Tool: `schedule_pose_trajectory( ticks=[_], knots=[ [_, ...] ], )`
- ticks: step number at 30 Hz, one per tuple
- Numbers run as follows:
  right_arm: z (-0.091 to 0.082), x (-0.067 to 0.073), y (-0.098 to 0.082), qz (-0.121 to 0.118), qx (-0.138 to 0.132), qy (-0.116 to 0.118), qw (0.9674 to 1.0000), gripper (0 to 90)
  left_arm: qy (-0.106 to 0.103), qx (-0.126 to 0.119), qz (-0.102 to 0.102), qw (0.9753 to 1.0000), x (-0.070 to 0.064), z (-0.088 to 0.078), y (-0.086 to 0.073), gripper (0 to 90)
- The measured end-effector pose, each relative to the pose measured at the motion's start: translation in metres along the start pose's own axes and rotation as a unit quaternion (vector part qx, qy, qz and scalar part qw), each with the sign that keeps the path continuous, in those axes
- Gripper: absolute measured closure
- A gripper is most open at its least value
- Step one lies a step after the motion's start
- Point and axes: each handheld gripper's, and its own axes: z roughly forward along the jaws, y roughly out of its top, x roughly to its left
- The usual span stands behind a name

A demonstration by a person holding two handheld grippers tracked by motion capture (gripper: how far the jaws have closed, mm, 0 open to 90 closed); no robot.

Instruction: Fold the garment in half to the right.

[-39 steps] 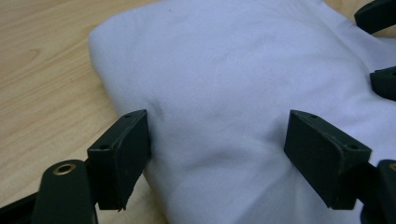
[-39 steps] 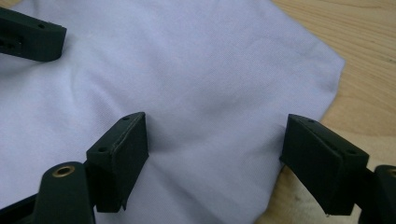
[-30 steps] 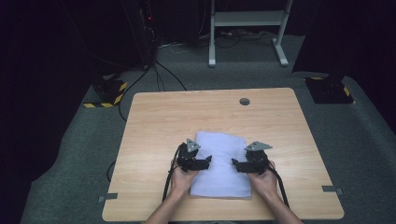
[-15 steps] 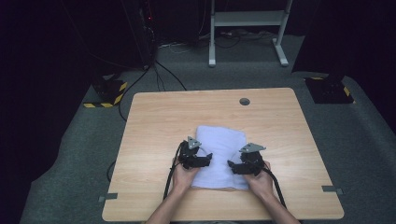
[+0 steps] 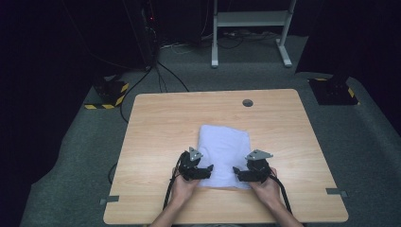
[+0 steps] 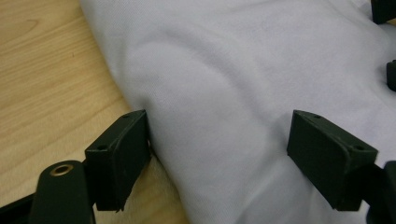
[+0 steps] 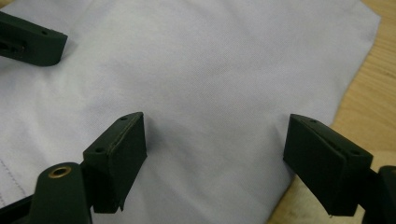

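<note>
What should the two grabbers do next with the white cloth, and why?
Probably slide outward, smoothing the folded white cloth flat. Both the left gripper and the right gripper rest on its near end with jaws wide open, pinching nothing, and the left gripper view shows a soft bulge in the fabric that likely wants pressing down.

A lab or test room is shown. A lone wooden counter (image 5: pixel 161 123) is set on grey carpet (image 5: pixel 71 161) in a darkened space. Cables (image 5: pixel 165 78) are run across the floor to dark equipment (image 5: pixel 142 28), hazard-striped bases (image 5: pixel 109 92) are placed at both sides, and a white metal stand (image 5: pixel 250 28) is seen behind.
</note>
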Motion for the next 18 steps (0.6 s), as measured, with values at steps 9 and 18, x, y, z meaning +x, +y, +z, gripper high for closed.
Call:
schedule_pose_trajectory(
  ticks=[9,18],
  knots=[
    [0.013,-0.014,0.012,0.003,0.002,-0.003,1.0,19.6,0.008,0.0,-0.015,0.9999,0.009,0.013,0.013,21.7],
    [-0.002,-0.019,0.015,0.01,-0.016,-0.009,0.9998,18.2,-0.004,-0.025,-0.025,0.9994,0.016,-0.005,0.018,19.0]
  ],
)
